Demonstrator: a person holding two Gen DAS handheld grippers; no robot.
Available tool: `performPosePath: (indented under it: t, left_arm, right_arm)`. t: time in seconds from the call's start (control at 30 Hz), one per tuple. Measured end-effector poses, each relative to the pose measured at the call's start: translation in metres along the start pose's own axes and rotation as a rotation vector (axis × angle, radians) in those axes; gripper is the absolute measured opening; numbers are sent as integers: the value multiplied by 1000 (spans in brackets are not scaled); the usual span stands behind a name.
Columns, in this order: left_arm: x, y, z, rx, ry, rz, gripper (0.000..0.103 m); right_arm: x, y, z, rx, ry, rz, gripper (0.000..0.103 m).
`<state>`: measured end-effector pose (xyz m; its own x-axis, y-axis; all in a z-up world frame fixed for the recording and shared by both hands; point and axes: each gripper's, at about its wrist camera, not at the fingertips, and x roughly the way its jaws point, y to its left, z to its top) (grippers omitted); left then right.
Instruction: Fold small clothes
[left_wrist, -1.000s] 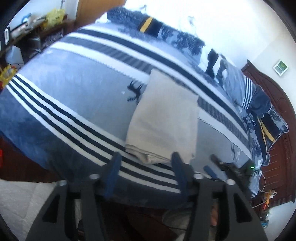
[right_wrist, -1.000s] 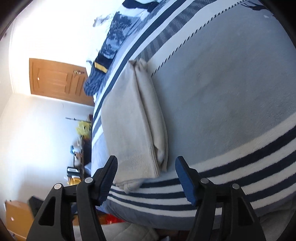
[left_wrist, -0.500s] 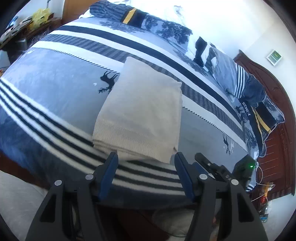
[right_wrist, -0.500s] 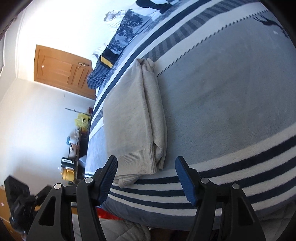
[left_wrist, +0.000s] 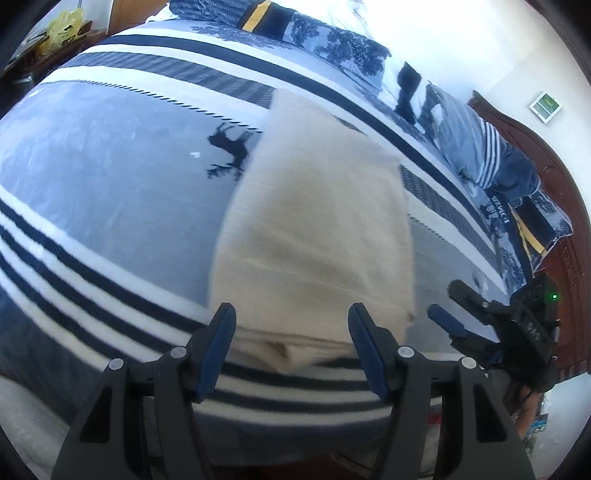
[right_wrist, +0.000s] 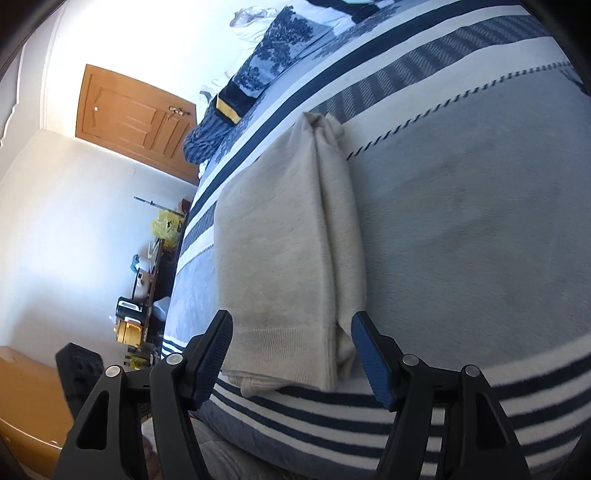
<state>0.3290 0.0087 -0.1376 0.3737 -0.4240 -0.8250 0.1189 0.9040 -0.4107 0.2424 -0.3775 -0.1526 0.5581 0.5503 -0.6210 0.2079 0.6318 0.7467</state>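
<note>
A cream knitted garment (left_wrist: 314, 229) lies folded in a long rectangle on the striped grey-blue blanket (left_wrist: 110, 177), its ribbed hem at the bed's near edge. My left gripper (left_wrist: 291, 332) hangs open just above that hem, its blue pads either side of the edge without pressing it. In the right wrist view the garment (right_wrist: 288, 258) shows its folded side on the blanket (right_wrist: 480, 221). My right gripper (right_wrist: 291, 332) is open and its jaws are opening, with the hem corner between the pads but untouched. From the left wrist view the right gripper (left_wrist: 452, 306) sits to the garment's right.
Dark blue patterned bedding and pillows (left_wrist: 332, 48) line the bed's far side, with a wooden headboard (left_wrist: 554, 184) at the right. Off the bed's other end stand a wooden door (right_wrist: 129, 122), a cluttered desk with a yellow bag (right_wrist: 166, 225) and a brown box (right_wrist: 26, 398).
My left gripper has dropped and closed in on the garment's near hem, which now fills its view. The right gripper has rolled slightly and edged closer to the hem corner.
</note>
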Motion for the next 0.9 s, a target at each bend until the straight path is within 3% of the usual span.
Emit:
performPosePath:
  t: [0.17,0.23,0.4,0.43,0.47,0.53,0.57,0.6,0.77,0.9]
  left_arm:
    - [18,41,21,-53,-2,32,63]
    - [28,52,27,-74,26,9,70]
    - [62,53,27,-71,93,-92,70]
    - [65,54,26,-86,73,-95,67]
    - [65,55,26,-89,58,-105,63]
    - [66,61,26,-99,53,-139,28]
    - [68,65,25,-115,66,-190,21]
    - [68,71,23,-137,76,-246,14]
    - [44,85,28,-177,73,-391,8]
    - [36,96,29,-203,104,-375,8]
  right_arm:
    - [27,-10,1,11,49,-12,75]
    - [33,-22,-3,29,49,-21,75]
    - [46,-54,2,114,39,47,75]
    - [49,-53,6,118,46,55,73]
    - [54,-49,10,111,59,74,59]
    - [64,-41,11,83,98,53,41]
    - [67,-38,10,64,104,8,32]
    - [70,-38,8,58,104,-19,31]
    - [63,-37,6,102,90,-15,19]
    - [56,-16,-2,141,96,26,18]
